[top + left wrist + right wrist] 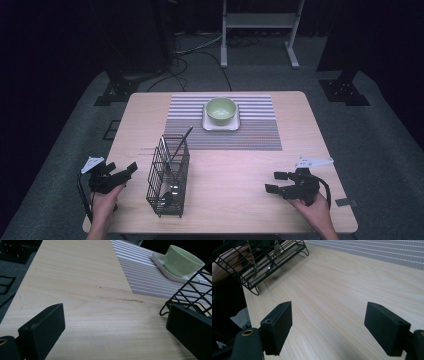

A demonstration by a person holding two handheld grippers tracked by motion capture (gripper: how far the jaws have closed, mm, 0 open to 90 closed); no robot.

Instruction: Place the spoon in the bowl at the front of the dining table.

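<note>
A black wire basket (168, 176) stands on the wooden table (235, 200), left of centre, with cutlery (174, 156) upright inside it. A pale green bowl (221, 110) sits on a white square plate (220, 125) on the striped placemat (250, 135) at the back. My left gripper (121, 170) is open near the table's left edge, just left of the basket (190, 295). My right gripper (275, 182) is open at the front right, its jaws apart over bare wood (329, 302). The left gripper view also holds the bowl (182, 261) and plate (160, 261).
The basket (267, 262) lies at the top left of the right gripper view, with a hand behind its wires. A white metal stand (260, 30) and black stand feet (345, 90) sit on the grey floor beyond the table. A dark tape patch (346, 202) marks the right front corner.
</note>
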